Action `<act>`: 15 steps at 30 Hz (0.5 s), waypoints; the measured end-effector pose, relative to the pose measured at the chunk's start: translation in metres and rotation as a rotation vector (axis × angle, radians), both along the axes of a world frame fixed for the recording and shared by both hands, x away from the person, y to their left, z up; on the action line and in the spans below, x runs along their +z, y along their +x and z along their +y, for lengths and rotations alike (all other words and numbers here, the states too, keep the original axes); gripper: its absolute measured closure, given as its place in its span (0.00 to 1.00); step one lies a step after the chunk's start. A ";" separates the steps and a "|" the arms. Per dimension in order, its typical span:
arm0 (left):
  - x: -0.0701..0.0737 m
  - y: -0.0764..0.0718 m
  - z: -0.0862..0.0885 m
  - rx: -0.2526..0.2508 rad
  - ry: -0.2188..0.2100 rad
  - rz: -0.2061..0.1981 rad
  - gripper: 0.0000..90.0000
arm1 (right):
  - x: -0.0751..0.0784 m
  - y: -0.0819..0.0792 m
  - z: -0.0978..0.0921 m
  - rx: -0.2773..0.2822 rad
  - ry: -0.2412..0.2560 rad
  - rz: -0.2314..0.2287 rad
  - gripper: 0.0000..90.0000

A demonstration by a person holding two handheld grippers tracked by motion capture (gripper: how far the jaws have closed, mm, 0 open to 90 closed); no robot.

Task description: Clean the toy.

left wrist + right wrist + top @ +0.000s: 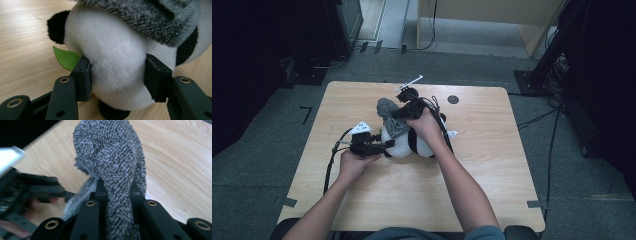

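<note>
1. I am holding the plush panda (pixel 404 145) steady with the left gripper (pixel 388 145); in the left gripper view its jaws are pressing into the white belly (pixel 117 67) from both sides, clamped on the toy

2. The panda is sitting on the wooden table (pixel 377 200) directly ahead of the left gripper, with a green felt leaf (pixel 66 58) poking out just beyond the jaw on that view's left

3. With the right gripper (pixel 399 112) I am pinching the grey towel (pixel 112 157); a bunched fold is running down between the jaws, which are closed on it, and the rest is ballooning out just past the tips

4. The towel is draping over the top of the panda, right above the left gripper's jaws (pixel 150 17)

5. I am judging both things as light and very soft: the plush is giving under the jaws, so I am gripping across the fullest part of the body, not a limb or the leaf

6. The terry cloth looks limp and grippy, so a gathered fold deep in the jaws should hold better than a thin edge, which could slide out
</note>
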State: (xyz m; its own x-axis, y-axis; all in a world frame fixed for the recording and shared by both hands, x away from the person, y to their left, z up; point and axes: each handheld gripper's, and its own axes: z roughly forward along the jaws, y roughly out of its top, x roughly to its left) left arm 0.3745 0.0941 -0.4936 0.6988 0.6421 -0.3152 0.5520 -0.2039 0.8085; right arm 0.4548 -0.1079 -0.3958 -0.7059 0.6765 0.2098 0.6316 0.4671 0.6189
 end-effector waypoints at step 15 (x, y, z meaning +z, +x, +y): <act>0.001 0.000 -0.001 0.005 0.009 0.021 0.58 | 0.004 0.012 -0.074 -0.153 -0.130 -0.041 0.85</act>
